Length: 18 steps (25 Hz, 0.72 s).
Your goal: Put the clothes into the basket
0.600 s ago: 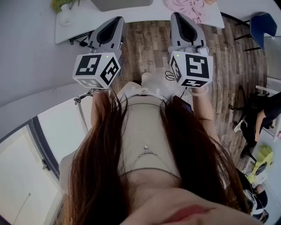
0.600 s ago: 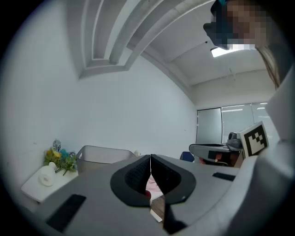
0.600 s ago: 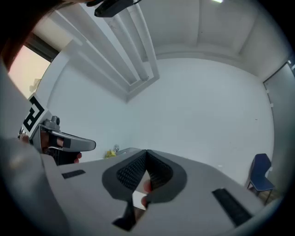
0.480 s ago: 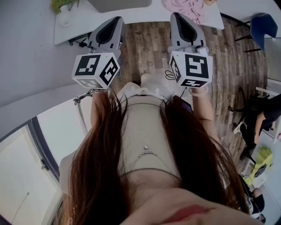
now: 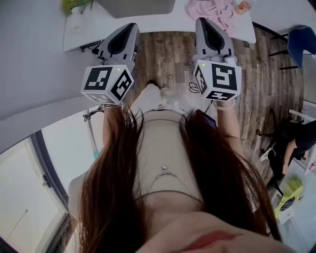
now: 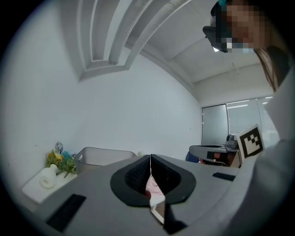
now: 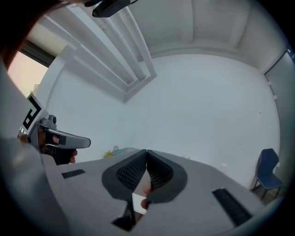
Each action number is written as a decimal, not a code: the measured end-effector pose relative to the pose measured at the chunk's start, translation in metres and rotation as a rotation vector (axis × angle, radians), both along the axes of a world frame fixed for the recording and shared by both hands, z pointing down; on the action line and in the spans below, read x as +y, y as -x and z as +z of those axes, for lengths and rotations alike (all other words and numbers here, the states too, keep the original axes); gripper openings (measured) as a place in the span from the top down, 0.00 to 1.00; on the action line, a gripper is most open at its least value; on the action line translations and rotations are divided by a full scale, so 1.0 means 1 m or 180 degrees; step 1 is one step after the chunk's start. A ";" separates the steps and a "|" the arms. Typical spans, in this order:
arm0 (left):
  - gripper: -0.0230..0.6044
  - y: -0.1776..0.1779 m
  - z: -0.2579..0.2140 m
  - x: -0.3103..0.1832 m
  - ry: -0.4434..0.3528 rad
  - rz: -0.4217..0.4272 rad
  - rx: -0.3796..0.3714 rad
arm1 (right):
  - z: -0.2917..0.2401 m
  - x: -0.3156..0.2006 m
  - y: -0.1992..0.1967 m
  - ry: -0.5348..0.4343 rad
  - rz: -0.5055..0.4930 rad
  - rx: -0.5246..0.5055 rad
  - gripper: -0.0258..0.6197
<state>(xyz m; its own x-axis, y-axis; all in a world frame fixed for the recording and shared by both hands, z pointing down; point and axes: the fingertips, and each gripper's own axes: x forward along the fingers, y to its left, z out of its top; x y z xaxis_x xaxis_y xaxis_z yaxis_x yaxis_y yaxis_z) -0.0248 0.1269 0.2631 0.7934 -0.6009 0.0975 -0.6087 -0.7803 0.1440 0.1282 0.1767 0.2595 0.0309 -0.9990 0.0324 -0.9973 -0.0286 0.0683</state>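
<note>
Opening the clenched, empty right gripper (image 7: 146, 153) comes first, clothes (image 5: 211, 9) just ahead; left gripper (image 6: 150, 159), also clenched, faces basket (image 5: 138, 8).

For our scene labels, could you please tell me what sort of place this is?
Probably an office-like indoor room: a white table with pink clothes and a grey basket, a wood-plank floor, a blue chair.

my left gripper (image 6: 150, 162) points about level at the white wall, jaws closed together, nothing between them. grey basket (image 6: 105, 156) sits beyond on the white table (image 6: 34, 191), flowers (image 6: 60, 160) to its left. pink cloth (image 6: 155, 186) shows through the gap below the jaws.
</note>
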 end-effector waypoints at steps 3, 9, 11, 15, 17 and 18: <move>0.95 -0.002 -0.001 -0.010 -0.0006 -0.0015 0.0032 | 0.001 -0.010 -0.001 -0.0001 -0.0073 -0.0035 0.92; 0.95 -0.007 -0.001 -0.045 0.0005 0.0015 0.0066 | 0.003 -0.039 -0.003 -0.0008 -0.0174 0.0004 0.92; 0.95 -0.011 -0.001 -0.059 0.0007 0.0035 0.0070 | 0.004 -0.049 -0.006 0.0014 -0.0173 0.0025 0.92; 0.95 -0.013 0.004 -0.085 0.0001 0.0060 0.0083 | 0.011 -0.070 -0.007 0.0041 -0.0173 0.0062 0.91; 0.95 -0.015 0.007 -0.098 0.0009 0.0082 0.0092 | 0.014 -0.081 -0.008 0.0051 -0.0161 0.0045 0.91; 0.95 -0.017 0.008 -0.104 0.0016 0.0100 0.0096 | 0.014 -0.086 -0.009 0.0061 -0.0150 0.0033 0.91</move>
<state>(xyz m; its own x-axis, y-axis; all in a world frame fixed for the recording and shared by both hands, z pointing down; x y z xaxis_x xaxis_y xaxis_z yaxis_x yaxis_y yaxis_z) -0.0080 0.0232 0.2710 0.8145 -0.5752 0.0760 -0.5791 -0.7982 0.1659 0.1376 0.0904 0.2734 -0.0158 -0.9986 0.0514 -0.9967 0.0198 0.0787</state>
